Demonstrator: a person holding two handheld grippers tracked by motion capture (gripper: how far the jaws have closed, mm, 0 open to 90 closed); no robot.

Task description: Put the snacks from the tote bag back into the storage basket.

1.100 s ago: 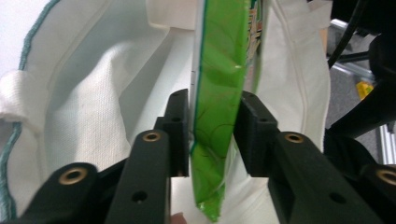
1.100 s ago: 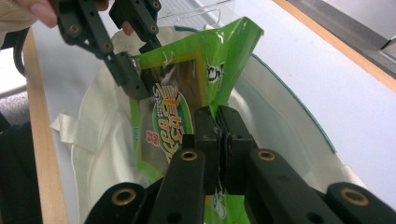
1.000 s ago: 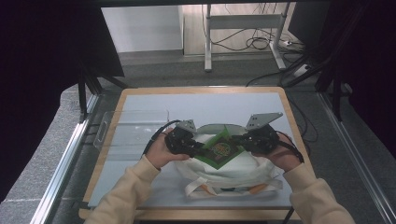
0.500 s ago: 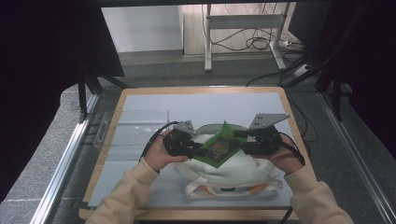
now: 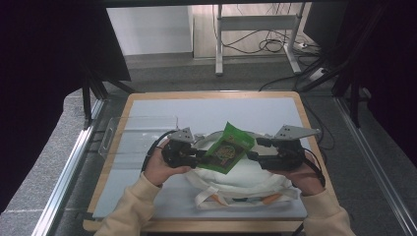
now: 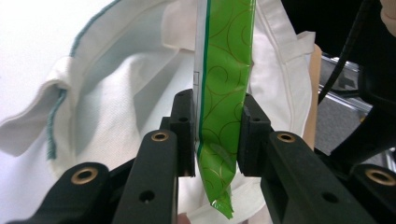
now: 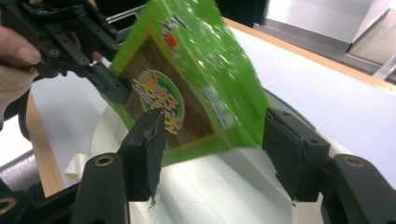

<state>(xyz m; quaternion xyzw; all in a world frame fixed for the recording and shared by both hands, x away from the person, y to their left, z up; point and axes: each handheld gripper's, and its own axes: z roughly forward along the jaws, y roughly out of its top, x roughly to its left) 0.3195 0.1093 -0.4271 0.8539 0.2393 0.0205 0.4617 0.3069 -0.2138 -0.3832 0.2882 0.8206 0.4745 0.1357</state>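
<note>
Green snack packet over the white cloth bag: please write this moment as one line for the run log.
left tongs: shut on green foil snack packet | right tongs: just opened, packet between, not pressed | white cloth bag: lying below

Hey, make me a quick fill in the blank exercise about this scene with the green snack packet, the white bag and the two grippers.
1. The left gripper is shut on the ____ snack packet.
2. The packet is held above a ____ cloth bag.
3. The pads of the right gripper stand ____ the packet, not pressing it.
4. The bag lies on a pale mat on a table with a ____ rim.

Missing words: green; white; apart from; wooden
</note>
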